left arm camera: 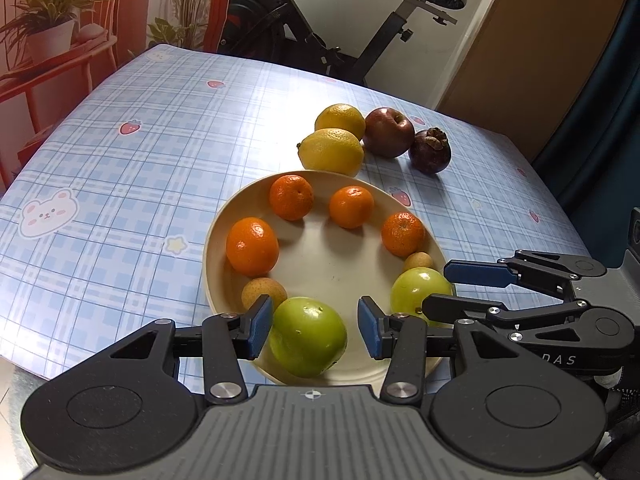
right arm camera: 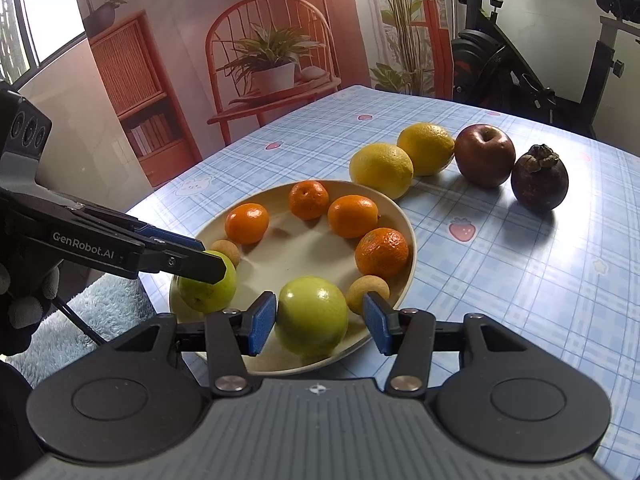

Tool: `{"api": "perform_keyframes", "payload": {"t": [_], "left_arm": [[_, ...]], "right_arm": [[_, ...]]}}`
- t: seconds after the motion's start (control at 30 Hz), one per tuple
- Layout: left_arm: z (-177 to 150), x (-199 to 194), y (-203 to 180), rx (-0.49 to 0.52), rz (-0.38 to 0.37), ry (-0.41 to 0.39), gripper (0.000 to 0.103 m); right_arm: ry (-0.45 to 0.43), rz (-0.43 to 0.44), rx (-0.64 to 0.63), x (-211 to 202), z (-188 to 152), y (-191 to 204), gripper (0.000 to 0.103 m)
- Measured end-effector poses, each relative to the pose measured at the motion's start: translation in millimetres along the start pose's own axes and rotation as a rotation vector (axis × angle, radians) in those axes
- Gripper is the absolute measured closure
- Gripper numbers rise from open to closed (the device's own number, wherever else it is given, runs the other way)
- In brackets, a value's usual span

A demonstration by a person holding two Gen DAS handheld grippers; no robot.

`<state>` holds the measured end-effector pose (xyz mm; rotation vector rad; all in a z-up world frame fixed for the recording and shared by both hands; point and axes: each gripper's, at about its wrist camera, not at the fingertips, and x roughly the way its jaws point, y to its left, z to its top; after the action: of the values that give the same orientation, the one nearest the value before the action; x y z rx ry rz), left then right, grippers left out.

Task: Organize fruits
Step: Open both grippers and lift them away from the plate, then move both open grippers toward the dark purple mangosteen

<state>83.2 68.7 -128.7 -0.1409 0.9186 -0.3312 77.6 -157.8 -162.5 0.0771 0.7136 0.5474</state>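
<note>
Lying under everything: a blue checked tablecloth [left arm camera: 120,168] is covering the table, and the cream plate [left arm camera: 328,256] is sitting close to its near edge.
Open room: left of the plate and beyond it, the cloth is lying bare up to the far edge, where an exercise bike [left arm camera: 320,40] is standing.
Off the plate: two lemons [left arm camera: 332,152] are lying just beside the plate's far rim. An apple [left arm camera: 390,132] and a mangosteen [left arm camera: 432,150] are lying to the right of them.
On the plate: four mandarins [left arm camera: 252,246] are forming an arc along the far half, with two small brown fruits [left arm camera: 262,292] at its ends.
Left claw: the left gripper [left arm camera: 315,330] is hanging open over the plate's near rim. The left green fruit [left arm camera: 308,340] is lying between its pads; one pad is touching it and a gap is showing at the other.
Right claw: the right gripper [right arm camera: 320,322] is also standing open. The right green fruit [right arm camera: 312,316] is lying between its pads, touching only the left one.
Hidden: the plate's near rim is disappearing under both gripper bodies. In the right wrist view a left finger is covering part of the left green fruit. A gloved hand [right arm camera: 24,300] is being cut off at the frame edge.
</note>
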Motion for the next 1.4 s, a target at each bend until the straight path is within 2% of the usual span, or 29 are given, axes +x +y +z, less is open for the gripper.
{"api": "perform_keyframes", "payload": {"t": [0.23, 0.47, 0.63, 1.03, 1.23, 1.4], "left_arm": [[5.5, -10.1, -1.2, 0.008, 0.009, -0.065, 0.054], [27.4, -14.2, -2.0, -0.006, 0.022, -0.126, 0.054], [43.0, -12.7, -1.4, -0.001, 0.044, -0.157, 0.054], [53.3, 12.1, 40.9, -0.072, 0.127, -0.111, 0.054], [51.0, 24.0, 54.8, -0.099, 0.138, -0.078, 0.054], [56.8, 38.3, 56.0, -0.098, 0.129, -0.058, 0.054]], "right_arm": [[-0.061, -0.012, 0.063, -13.7, 5.5, -12.3, 0.051], [-0.111, -0.049, 0.087, -26.8, 15.3, -24.8, 0.051], [-0.109, -0.077, 0.110, -26.2, 18.3, -36.4, 0.051], [-0.067, -0.111, 0.104, -8.3, 17.4, -46.4, 0.051], [-0.023, -0.116, 0.094, 2.4, 12.8, -47.3, 0.051], [-0.007, -0.166, 0.060, 10.1, 15.5, -46.2, 0.051]]}}
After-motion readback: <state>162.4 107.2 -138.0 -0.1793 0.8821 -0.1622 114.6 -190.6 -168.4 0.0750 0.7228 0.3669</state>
